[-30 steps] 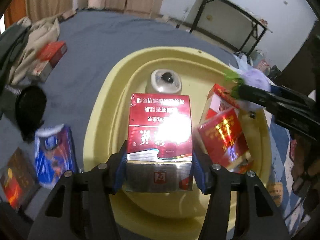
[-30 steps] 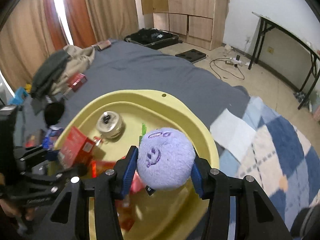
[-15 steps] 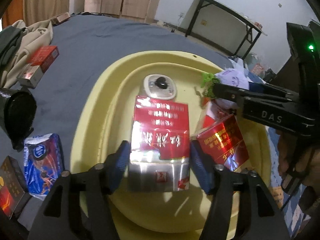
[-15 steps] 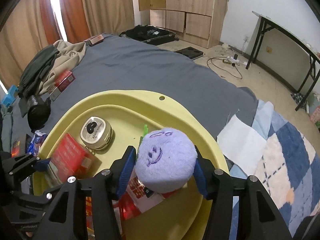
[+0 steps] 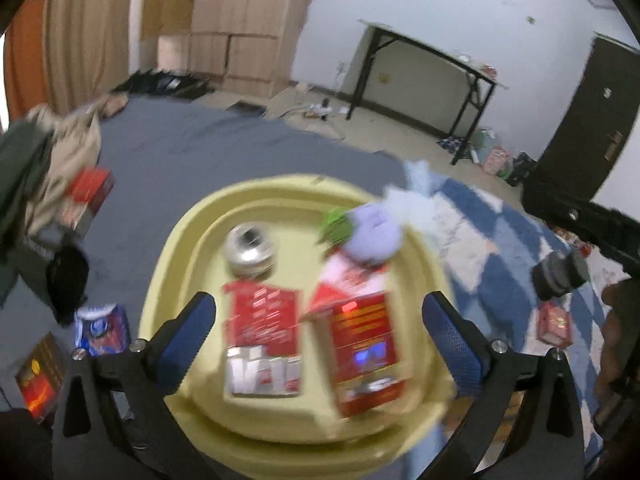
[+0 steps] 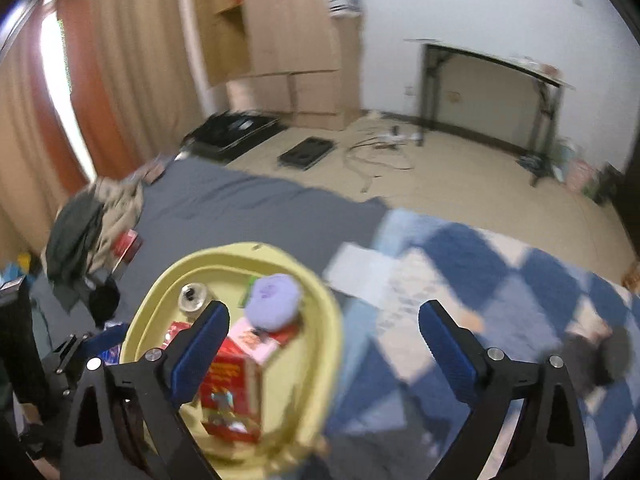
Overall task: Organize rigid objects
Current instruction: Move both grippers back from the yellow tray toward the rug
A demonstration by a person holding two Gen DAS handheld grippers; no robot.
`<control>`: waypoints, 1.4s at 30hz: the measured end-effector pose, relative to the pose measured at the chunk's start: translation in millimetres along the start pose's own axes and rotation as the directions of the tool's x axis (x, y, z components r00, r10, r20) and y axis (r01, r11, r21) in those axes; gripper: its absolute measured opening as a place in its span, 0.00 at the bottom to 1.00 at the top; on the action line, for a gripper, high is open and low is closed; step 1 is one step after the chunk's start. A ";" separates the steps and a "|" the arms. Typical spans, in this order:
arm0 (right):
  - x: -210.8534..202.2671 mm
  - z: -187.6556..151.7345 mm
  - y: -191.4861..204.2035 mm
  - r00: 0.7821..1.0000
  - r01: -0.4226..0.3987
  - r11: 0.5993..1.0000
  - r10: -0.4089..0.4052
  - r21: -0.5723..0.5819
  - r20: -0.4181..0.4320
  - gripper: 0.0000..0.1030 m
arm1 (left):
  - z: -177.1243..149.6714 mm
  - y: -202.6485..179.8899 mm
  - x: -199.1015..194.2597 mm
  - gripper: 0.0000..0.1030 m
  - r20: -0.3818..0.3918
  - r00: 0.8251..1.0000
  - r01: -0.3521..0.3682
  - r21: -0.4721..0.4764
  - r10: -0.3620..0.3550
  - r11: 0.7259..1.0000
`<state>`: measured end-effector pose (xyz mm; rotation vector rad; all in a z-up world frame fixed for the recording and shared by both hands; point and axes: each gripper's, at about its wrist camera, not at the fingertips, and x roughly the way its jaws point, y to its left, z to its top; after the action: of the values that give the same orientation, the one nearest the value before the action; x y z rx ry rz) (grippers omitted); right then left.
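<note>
Tray [image 5: 172, 248], yellow and oval, at lower centre of the left wrist view, holding two red boxes, a round tin and a plush ball. Left red box [image 5: 262, 344] lies flat, long axis running from lower to upper frame, silver end toward the camera; right red box [image 5: 366, 354] lies just beside it, similarly aligned but slightly tilted. Round tin [image 5: 250, 247] sits above them; purple plush ball [image 5: 374, 236] lies at the tray's upper right. Left gripper [image 5: 320, 340] is spread wide, empty. Right gripper [image 6: 324, 344] likewise gapes wide, gripping nothing. Both views are blurred.
</note>
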<state>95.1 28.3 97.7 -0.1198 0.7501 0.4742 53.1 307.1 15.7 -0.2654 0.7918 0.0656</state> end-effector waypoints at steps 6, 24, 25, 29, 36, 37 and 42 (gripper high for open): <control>-77.3 -20.6 -66.6 0.990 0.117 0.993 -0.118 0.023 0.081 0.96 | 29.2 -89.8 -24.7 1.00 0.045 0.997 0.056 0.075 -0.059 0.996; -163.2 -126.2 -271.9 0.940 0.333 0.904 -0.340 0.269 -0.019 0.96 | -34.8 -272.7 -9.3 1.00 -0.049 0.976 0.216 0.170 -0.210 0.962; -160.0 -129.5 -275.0 0.938 0.340 0.901 -0.347 0.269 -0.022 0.96 | -38.2 -277.7 -8.7 1.00 -0.053 0.978 0.207 0.189 -0.201 0.960; -149.1 -129.6 -289.5 0.956 0.289 0.907 -0.287 0.307 -0.051 0.96 | -45.8 -279.4 -3.1 1.00 -0.072 0.974 0.225 0.180 -0.215 0.958; -150.7 -143.4 -309.5 0.958 0.283 0.899 -0.282 0.334 -0.054 0.96 | -60.5 -284.3 7.4 1.00 -0.108 0.975 0.213 0.222 -0.193 0.952; -150.9 -144.3 -309.8 0.958 0.283 0.899 -0.282 0.333 -0.053 0.96 | -61.7 -285.0 9.5 1.00 -0.116 0.974 0.215 0.222 -0.193 0.951; -140.6 -147.9 -322.2 0.969 0.243 0.914 -0.247 0.324 -0.030 0.96 | -75.4 -297.1 30.6 1.00 -0.207 0.956 0.252 0.215 -0.209 0.943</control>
<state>60.2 -350.1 65.4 0.0983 0.7806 0.1064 69.0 -0.4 6.0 -0.1348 0.9356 -0.2791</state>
